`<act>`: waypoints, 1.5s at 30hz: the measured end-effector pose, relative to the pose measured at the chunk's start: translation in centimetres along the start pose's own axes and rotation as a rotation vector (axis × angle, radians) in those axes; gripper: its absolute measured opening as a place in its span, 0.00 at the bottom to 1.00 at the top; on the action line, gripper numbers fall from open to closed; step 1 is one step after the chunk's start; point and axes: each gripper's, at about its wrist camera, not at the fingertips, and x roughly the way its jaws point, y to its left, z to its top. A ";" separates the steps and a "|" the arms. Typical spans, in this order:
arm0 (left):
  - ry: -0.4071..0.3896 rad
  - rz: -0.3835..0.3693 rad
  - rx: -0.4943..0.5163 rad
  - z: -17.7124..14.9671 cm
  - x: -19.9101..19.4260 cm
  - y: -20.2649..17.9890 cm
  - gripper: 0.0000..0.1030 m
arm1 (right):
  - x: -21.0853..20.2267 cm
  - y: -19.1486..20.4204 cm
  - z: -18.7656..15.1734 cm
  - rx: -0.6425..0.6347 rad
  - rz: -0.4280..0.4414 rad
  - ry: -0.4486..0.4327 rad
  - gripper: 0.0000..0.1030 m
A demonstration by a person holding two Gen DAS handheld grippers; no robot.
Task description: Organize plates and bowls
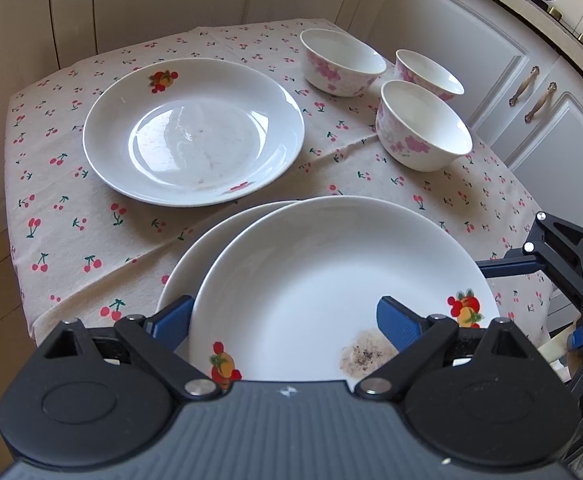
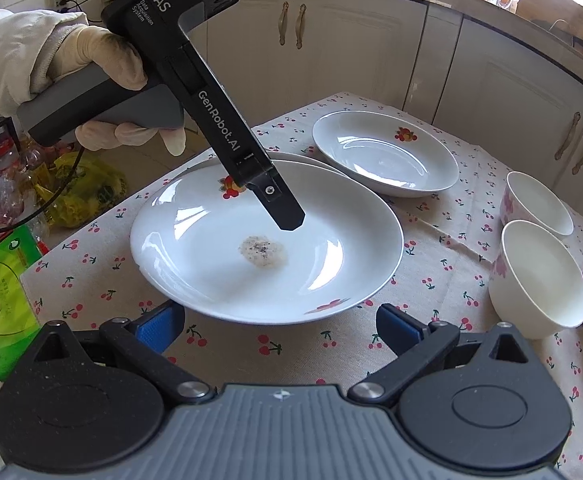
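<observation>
A white plate with a food stain (image 1: pixel 331 280) lies on top of a second plate (image 1: pixel 195 256) at the near table edge; it also shows in the right wrist view (image 2: pixel 267 240). My left gripper (image 1: pixel 283 320) stands open around its near rim, one finger (image 1: pixel 395 320) over the plate and the other (image 1: pixel 171 320) outside the rim; the plate is not clamped. Its finger tip (image 2: pixel 287 216) hangs above the stain. A third plate (image 1: pixel 193 132) (image 2: pixel 387 152) lies further back. Three pink-flowered bowls (image 1: pixel 423 128) (image 2: pixel 535 276) stand to the right. My right gripper (image 2: pixel 279 328) is open and empty, just short of the stained plate.
The table has a cherry-print cloth (image 1: pixel 71 220) (image 2: pixel 451 340). White cabinets (image 1: pixel 491 60) stand close behind and to the right. Bags and boxes (image 2: pixel 7 280) lie on the floor left of the table. The right gripper's body (image 1: pixel 571 272) shows at the right edge.
</observation>
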 end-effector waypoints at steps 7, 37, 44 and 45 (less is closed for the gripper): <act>-0.025 0.014 -0.010 -0.1 -0.8 0.1 0.93 | -0.4 -0.3 -0.3 0.018 -0.031 0.004 1.00; -0.236 0.161 -0.010 -1.1 -5.5 -0.1 0.94 | -3.4 -3.0 0.4 0.068 -0.120 -0.104 1.00; -0.249 0.215 -0.038 1.1 -5.1 1.4 0.94 | -2.1 -5.6 2.3 0.039 -0.107 -0.131 1.00; -0.247 0.228 -0.042 1.5 -4.9 1.6 0.94 | -1.8 -6.0 2.6 0.032 -0.111 -0.133 1.00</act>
